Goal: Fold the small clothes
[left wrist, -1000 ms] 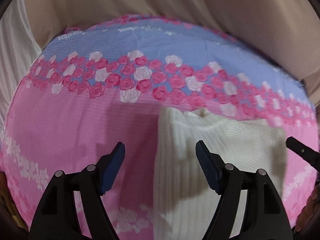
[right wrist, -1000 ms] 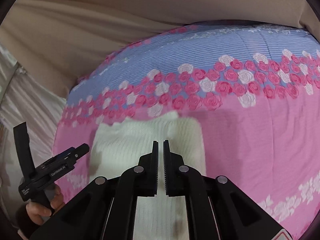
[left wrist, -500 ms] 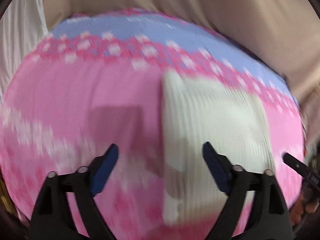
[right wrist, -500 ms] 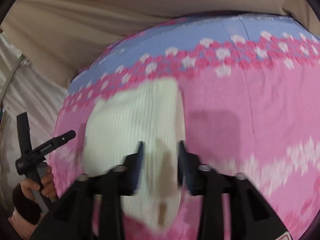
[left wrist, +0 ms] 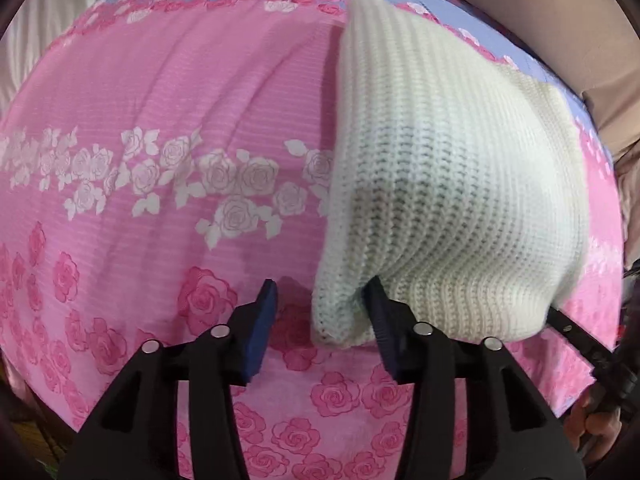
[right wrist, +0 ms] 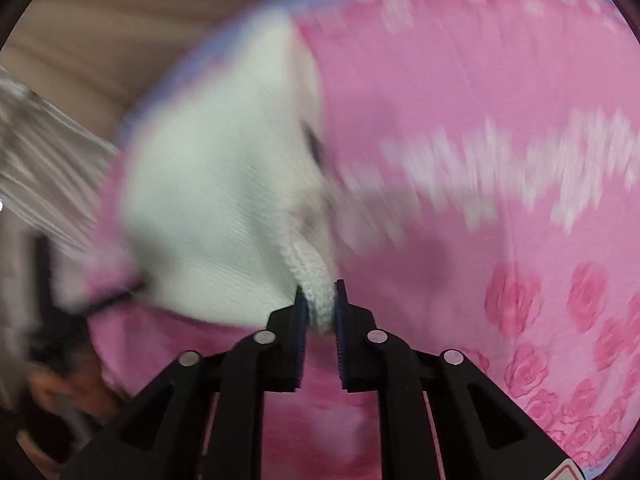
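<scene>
Grippers first, both at the near hem of the white knit garment, which serves as landmark throughout. Bedspread, pink with rose bands and a blue strip at its far edge, lies under the garment and fills most of both views; beige fabric shows beyond the blue strip. Garment lies on the bedspread as a long narrow panel running away from the cameras, its long sides apparently already turned in, so the lengthwise folds look done; judged roughly midway. Left gripper sits at the garment's near left corner, jaws about half open and closing, the corner between them and lying against the right pad while the left pad stands clear of it: no firm pinch yet. Right gripper, seen in its own blurred view, has its jaws nearly together and closing on the thick knit edge at the garment's near right corner, the fabric squeezed between the pads. Remaining, by my reading: secure the left corner, then carry the near hem over toward the far end.
</scene>
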